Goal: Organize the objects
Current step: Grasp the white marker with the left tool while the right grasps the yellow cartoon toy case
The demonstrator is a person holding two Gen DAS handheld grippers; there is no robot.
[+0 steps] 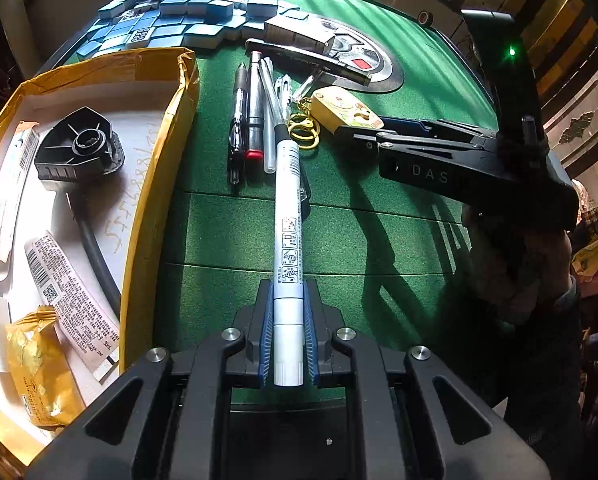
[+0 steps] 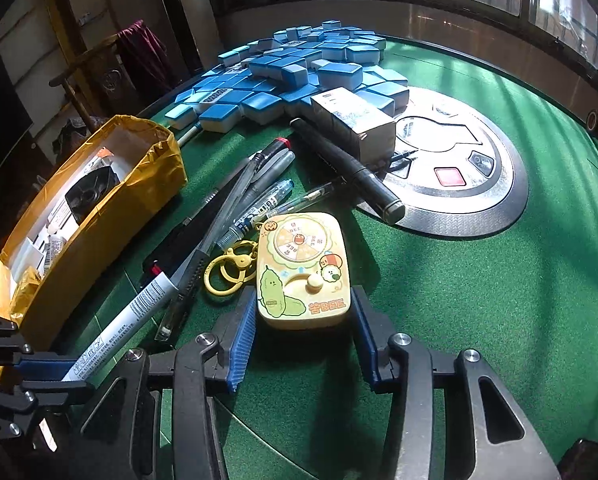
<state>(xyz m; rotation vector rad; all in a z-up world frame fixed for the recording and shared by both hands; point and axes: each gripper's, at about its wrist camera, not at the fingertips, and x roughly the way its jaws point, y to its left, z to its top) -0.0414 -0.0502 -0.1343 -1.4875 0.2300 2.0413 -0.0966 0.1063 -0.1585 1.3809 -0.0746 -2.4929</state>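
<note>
My left gripper (image 1: 288,312) is shut on a white marker pen (image 1: 286,216) and holds it lengthwise above the green table; the marker also shows in the right wrist view (image 2: 127,320). My right gripper (image 2: 303,328) is open, its blue pads (image 2: 241,344) on either side of a yellow keychain toy (image 2: 303,268) that lies on the felt, with gaps on both sides. The toy also shows in the left wrist view (image 1: 341,108). Several pens (image 1: 251,120) lie side by side on the felt. A yellow cardboard box (image 1: 155,184) at the left holds a black plug and packets.
A pile of blue mahjong tiles (image 2: 299,68) lies at the back. A small silver carton (image 2: 355,124) and a black pen (image 2: 351,168) rest by the round centre panel (image 2: 459,184) of the green mahjong table (image 2: 499,300). The right gripper's body (image 1: 459,160) shows in the left wrist view.
</note>
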